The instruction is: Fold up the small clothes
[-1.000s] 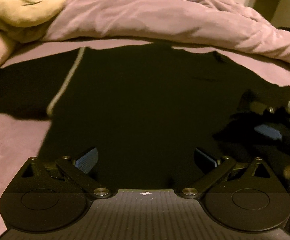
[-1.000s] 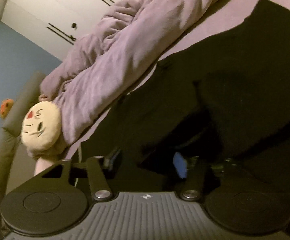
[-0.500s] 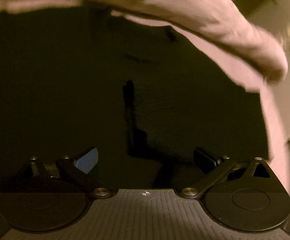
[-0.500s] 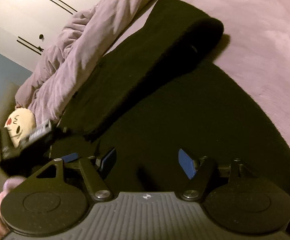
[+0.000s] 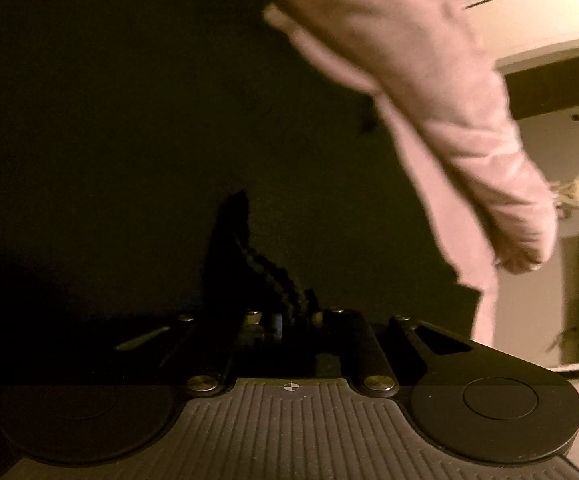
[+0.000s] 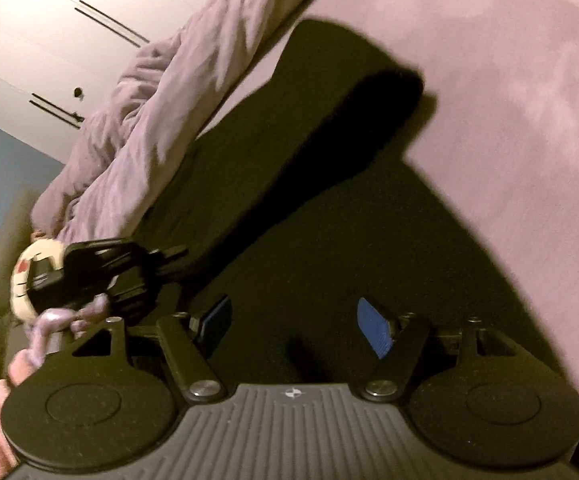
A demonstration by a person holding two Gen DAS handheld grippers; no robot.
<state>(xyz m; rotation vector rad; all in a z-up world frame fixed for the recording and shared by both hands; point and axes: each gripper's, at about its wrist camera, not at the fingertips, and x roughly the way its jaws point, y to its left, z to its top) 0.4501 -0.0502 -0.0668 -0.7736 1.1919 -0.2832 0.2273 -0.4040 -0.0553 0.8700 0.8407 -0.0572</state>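
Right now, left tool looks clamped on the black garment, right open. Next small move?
Probably carry the left tool across: it pinches a ridge of the black garment, while the right tool is open over flat cloth, holding nothing.

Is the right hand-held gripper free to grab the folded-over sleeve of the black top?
Probably yes: the right hand-held gripper is open and empty over the black top, and nothing lies between it and the sleeve.
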